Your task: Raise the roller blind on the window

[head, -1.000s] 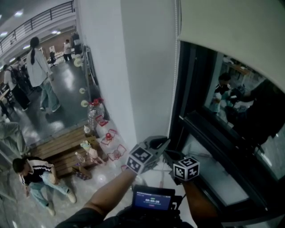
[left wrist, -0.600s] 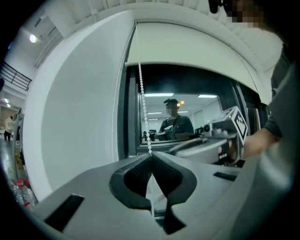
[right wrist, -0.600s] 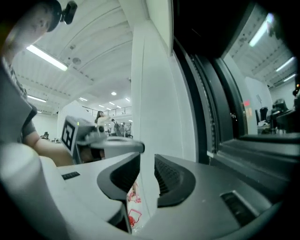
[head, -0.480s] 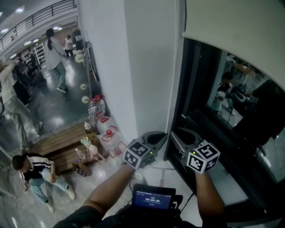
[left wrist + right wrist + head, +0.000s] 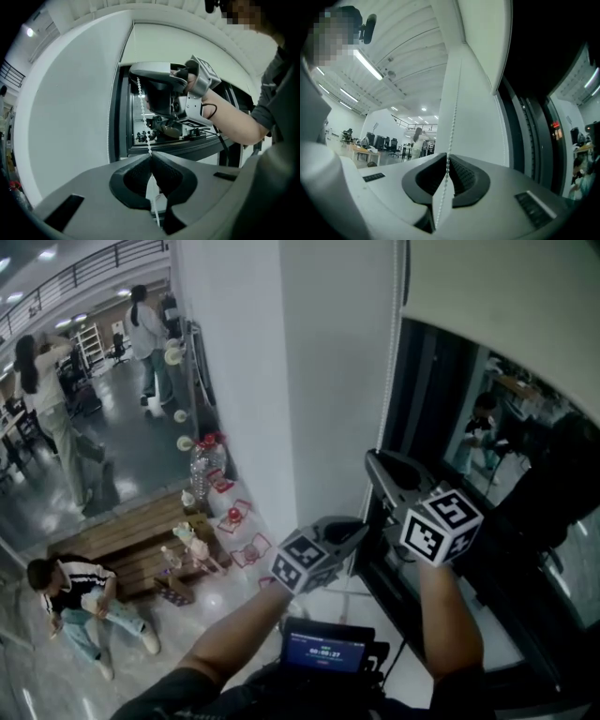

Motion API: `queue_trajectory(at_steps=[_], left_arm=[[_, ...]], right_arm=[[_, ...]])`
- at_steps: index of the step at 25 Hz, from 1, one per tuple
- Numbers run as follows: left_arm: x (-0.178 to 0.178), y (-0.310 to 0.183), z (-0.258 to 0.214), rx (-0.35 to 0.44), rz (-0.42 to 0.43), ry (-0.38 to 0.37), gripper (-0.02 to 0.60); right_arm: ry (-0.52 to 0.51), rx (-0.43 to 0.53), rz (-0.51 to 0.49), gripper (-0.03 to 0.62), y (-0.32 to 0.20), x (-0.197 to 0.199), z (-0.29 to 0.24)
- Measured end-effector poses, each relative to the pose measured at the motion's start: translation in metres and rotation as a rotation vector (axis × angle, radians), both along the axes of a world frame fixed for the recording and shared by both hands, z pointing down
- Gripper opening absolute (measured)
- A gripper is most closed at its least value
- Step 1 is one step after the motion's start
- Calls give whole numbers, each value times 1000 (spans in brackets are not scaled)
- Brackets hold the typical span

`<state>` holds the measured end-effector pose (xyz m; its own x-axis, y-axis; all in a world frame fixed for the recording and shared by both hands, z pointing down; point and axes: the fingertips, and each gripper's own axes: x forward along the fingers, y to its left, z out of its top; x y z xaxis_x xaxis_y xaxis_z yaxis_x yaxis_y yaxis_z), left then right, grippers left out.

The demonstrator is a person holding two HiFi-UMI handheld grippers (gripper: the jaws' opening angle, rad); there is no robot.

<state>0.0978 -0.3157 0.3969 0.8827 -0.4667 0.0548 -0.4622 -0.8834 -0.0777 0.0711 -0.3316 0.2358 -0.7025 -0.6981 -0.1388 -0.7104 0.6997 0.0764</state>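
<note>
Regrip step: left gripper (image 5: 150, 154) jaws pinch chain (image 5: 139, 96); right gripper (image 5: 446, 157), at its 12 o'clock, jaws just closing, chain between, seemingly unclamped; next: clamp, then haul.

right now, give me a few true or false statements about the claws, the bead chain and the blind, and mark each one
1. The left claw is shut on the bead chain. True.
2. The right claw sits lower on the chain than the left one. False: in the head view it is the higher of the two.
3. The bead chain runs between the jaws of the right claw. True; they have just been closing, and a narrow gap still shows round the chain.
4. The roller blind covers the whole window. False: its bottom edge hangs part way up, and dark glass is bare below it.
</note>
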Motion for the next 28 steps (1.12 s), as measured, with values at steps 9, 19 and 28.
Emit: queue_trajectory(at_steps=[9,19,28], left_arm=[[12,-7,18,-1,14,-43,-3],[14,-14,63,-122,6,-29,-3],[-48,-12,-51,-31,14,218,58]], right_arm=[[19,0,23,21,-7,7,22],[34,-75,74,20,-10,22,67],[18,-88,58,20,-13,24,66]])
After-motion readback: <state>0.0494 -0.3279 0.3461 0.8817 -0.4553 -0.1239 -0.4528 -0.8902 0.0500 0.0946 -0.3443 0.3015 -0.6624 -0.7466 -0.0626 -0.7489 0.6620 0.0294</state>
